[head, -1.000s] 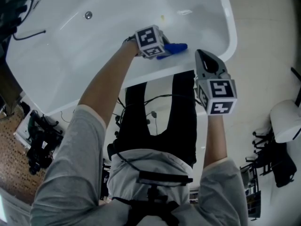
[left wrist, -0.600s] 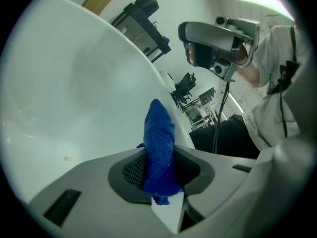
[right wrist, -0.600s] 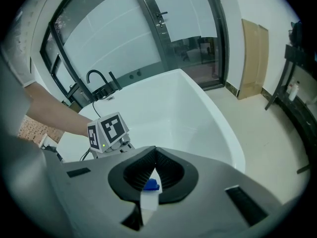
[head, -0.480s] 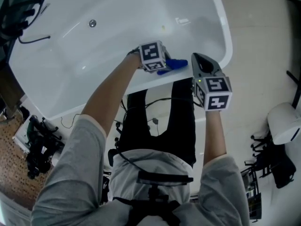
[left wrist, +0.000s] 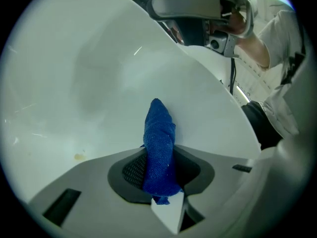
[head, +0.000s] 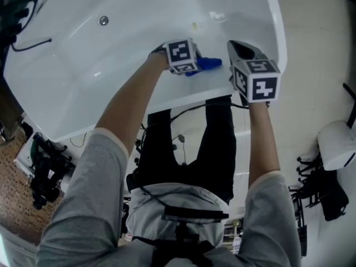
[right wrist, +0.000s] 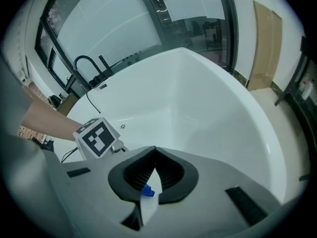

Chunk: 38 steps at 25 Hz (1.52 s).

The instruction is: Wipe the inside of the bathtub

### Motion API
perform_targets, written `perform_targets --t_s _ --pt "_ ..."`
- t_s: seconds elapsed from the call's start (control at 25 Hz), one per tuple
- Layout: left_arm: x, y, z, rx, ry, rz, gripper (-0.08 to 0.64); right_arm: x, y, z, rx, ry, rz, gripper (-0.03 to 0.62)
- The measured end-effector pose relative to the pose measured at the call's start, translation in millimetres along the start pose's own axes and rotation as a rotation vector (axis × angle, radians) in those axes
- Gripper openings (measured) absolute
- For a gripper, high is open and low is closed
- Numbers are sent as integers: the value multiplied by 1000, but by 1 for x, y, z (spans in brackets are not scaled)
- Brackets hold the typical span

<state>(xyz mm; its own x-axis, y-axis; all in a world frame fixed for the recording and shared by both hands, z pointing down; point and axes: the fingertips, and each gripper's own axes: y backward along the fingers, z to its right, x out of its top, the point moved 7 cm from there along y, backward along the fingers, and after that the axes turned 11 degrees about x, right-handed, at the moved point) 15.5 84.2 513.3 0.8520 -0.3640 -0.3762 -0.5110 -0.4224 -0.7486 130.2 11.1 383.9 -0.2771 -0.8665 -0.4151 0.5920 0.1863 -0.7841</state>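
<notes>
Cloth clamped inside bathtub

The blue cloth is gripped between the closed jaws of the left gripper and is pointed at the bathtub's white inner wall, just inside its near rim. The right gripper, jaws brought together on nothing, is held over that rim, beside the cloth.

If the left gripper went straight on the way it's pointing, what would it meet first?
The blue cloth in the left gripper would likely touch the bathtub wall first; depth is unclear.
</notes>
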Motion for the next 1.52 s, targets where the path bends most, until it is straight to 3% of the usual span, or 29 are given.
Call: perform_targets --t_s 0.52,0.88,1.12,1.52 --pt "-18 -40 -51 20 41 -2 112 6 -49 28 65 18 -36 8" --pt "-4 -5 -10 -59 -24 22 106 -9 -60 41 77 -14 -92 8" --pt "-5 -1 -4 -60 -58 -5 109 -4 -64 40 78 -14 -85 8" --pt "-20 -37 -49 24 -20 -34 108 1 -95 48 77 -2 -89 8"
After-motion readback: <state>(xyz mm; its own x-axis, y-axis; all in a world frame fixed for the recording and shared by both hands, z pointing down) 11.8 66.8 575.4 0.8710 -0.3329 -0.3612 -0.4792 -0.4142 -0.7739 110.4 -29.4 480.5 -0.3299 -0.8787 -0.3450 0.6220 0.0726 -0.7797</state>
